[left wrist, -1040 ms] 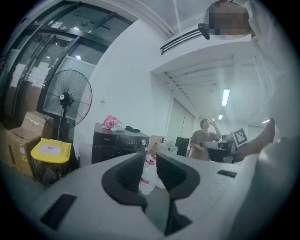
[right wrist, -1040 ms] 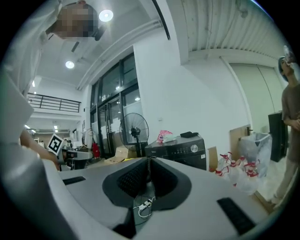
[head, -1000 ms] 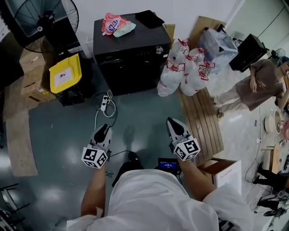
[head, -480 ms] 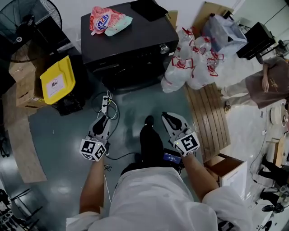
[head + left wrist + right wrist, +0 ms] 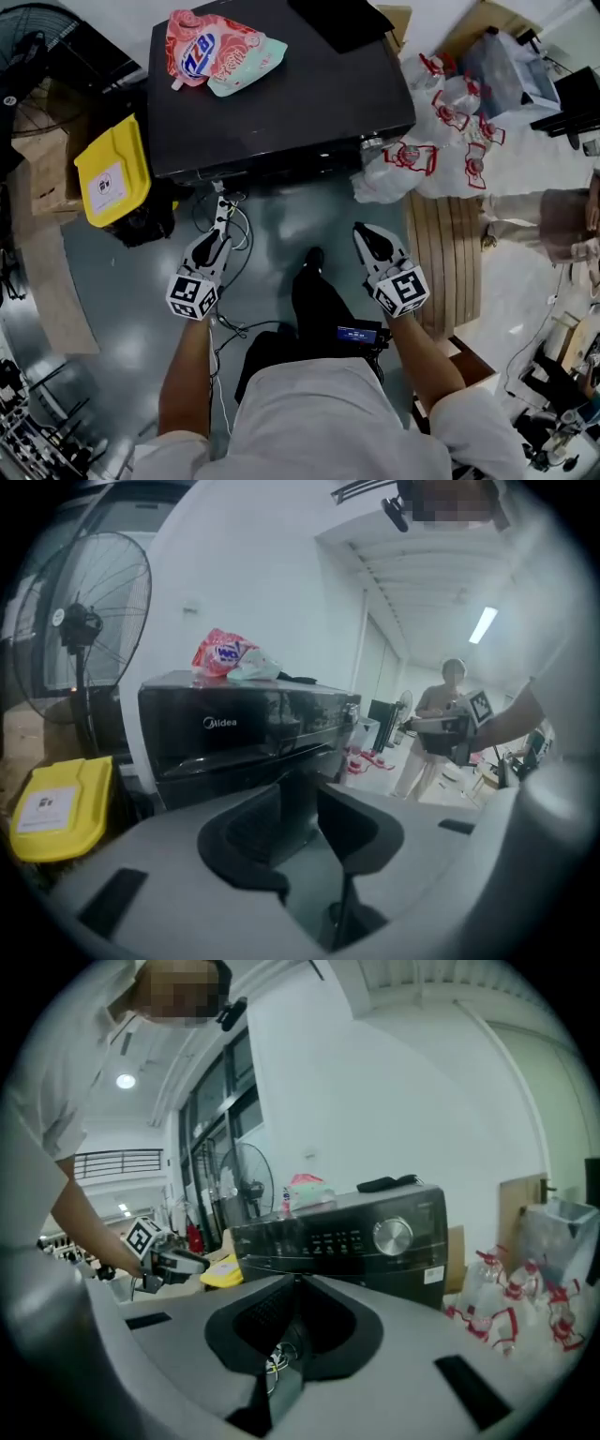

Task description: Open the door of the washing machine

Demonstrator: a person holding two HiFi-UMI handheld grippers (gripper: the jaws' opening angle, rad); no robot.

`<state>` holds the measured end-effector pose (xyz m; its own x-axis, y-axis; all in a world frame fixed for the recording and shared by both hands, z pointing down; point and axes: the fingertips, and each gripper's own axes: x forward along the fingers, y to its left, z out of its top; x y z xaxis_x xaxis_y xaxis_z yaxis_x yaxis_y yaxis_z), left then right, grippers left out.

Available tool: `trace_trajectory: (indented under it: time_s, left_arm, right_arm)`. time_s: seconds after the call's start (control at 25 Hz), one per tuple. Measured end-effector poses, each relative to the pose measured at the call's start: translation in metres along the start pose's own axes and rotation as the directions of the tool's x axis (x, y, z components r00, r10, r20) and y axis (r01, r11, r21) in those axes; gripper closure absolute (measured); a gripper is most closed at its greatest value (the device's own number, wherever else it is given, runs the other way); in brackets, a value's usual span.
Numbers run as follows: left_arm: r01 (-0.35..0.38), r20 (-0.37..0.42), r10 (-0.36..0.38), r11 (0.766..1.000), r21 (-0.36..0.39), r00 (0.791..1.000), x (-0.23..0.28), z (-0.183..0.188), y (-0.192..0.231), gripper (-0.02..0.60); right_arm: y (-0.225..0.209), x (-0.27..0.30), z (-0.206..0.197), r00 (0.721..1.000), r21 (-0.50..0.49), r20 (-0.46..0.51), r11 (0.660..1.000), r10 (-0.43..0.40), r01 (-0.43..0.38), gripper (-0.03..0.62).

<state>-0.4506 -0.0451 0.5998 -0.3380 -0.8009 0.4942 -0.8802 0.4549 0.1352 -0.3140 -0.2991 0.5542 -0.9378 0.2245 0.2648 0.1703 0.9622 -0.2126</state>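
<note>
**Visitor:** Glossy grey floor [image 5: 272, 225] all round, but where's the machine?

**Bystander:** Up against the white wall: the black washing machine [image 5: 281, 103], straight ahead of the person holding the tools. From the right gripper view you can see its control panel with a silver knob [image 5: 392, 1235]. The lower front is dark and partly behind the jaws, so I cannot tell how the door sits.

**Visitor:** Is either tool on it?

**Bystander:** No, both are short of the front and touch nothing. The left gripper [image 5: 217, 240] has its jaws apart. They have just been opening, and there's nothing between them. The right gripper [image 5: 368, 234] has its jaw tips together and holds nothing.

**Visitor:** What's on top?

**Bystander:** A pink and red pouch [image 5: 211, 47] on the lid, and a flat black thing [image 5: 342, 19] at the back corner.

**Visitor:** And round about?

**Bystander:** A white power strip [image 5: 221, 212] with looped cable lies on the floor by the left tool. A yellow-lidded bin [image 5: 111, 173] stands left of the machine, and a big fan [image 5: 28, 47] behind that. White bags with red print [image 5: 422, 155] are heaped on the right, beside a wooden slatted board [image 5: 445, 253]
</note>
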Motion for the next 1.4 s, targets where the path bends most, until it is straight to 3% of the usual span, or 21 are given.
trace_trajectory:
  time_s: [0.16, 0.48, 0.68, 0.88, 0.96, 1.12, 1.28, 1.4]
  left_arm:
    - [-0.008, -0.058, 0.009, 1.000, 0.023, 0.998, 0.035, -0.019, 0.031, 0.448]
    - [0.047, -0.189, -0.024, 0.991, 0.123, 0.982, 0.091, -0.073, 0.089, 0.436]
    - [0.160, -0.274, -0.088, 0.954, 0.252, 0.958, 0.122, -0.109, 0.109, 0.417]
    - [0.273, -0.294, -0.184, 0.914, 0.299, 0.938, 0.144, -0.121, 0.109, 0.425]
    - [0.291, -0.306, -0.190, 0.898, 0.330, 0.933, 0.150, -0.127, 0.104, 0.426]
    - [0.278, -0.276, -0.191, 0.905, 0.322, 0.942, 0.156, -0.124, 0.099, 0.446]
    - [0.303, -0.285, -0.213, 0.896, 0.326, 0.935, 0.155, -0.123, 0.098, 0.457]
    - [0.280, -0.285, -0.199, 0.919, 0.277, 0.938, 0.156, -0.122, 0.100, 0.452]
  right_arm:
    - [-0.023, 0.038, -0.011, 1.000, 0.015, -0.025, 1.000, 0.016, -0.015, 0.551]
    - [-0.024, 0.094, -0.038, 0.993, 0.015, -0.069, 0.996, 0.093, -0.092, 0.551]
    - [-0.029, 0.098, -0.063, 0.995, 0.092, -0.077, 0.995, 0.057, -0.049, 0.551]
    - [-0.001, 0.082, -0.090, 0.996, 0.064, -0.090, 0.998, 0.007, -0.001, 0.551]
    - [0.008, 0.077, -0.098, 0.996, 0.073, -0.084, 0.997, -0.007, 0.013, 0.551]
    - [0.015, 0.065, -0.099, 0.997, 0.076, -0.063, 0.996, -0.038, 0.043, 0.551]
    - [0.024, 0.063, -0.094, 0.999, 0.062, -0.043, 0.998, -0.027, 0.030, 0.551]
    - [0.031, 0.065, -0.094, 0.999, 0.021, -0.039, 1.000, -0.019, 0.019, 0.551]
